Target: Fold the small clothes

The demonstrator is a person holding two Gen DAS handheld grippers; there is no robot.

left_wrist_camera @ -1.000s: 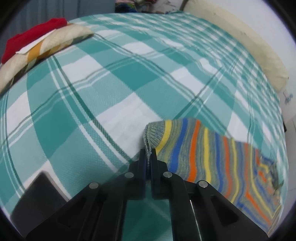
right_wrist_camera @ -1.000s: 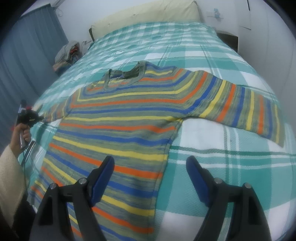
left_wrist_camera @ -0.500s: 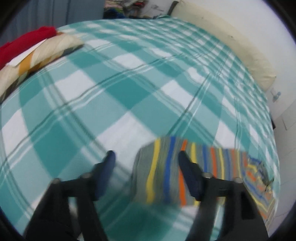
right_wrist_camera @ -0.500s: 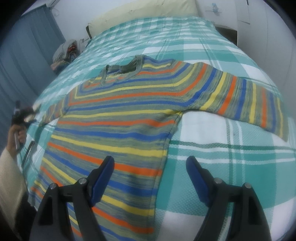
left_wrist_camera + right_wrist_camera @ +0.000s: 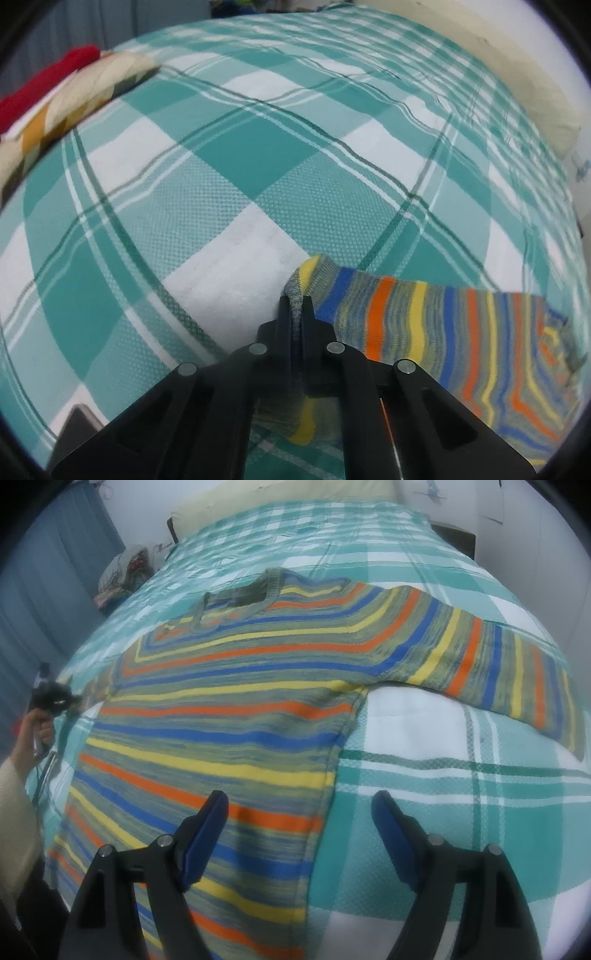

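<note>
Striped in orange, blue, yellow and grey, the sweater (image 5: 229,716) lies flat and face up on the green-and-white checked bedspread (image 5: 461,812), both sleeves spread out to the sides and no fold made in it yet, so the folding looks barely begun. The left gripper (image 5: 295,314) is pinching the cuff (image 5: 295,291) of 1 sleeve, its jaws pressed together on the knit, which I take as the start of bringing that sleeve in over the body. The right gripper (image 5: 299,834) hangs with its jaws spread and nothing between them, above the sweater's lower side edge, and the other sleeve, the body folds and any other clothes are left to do.
</note>
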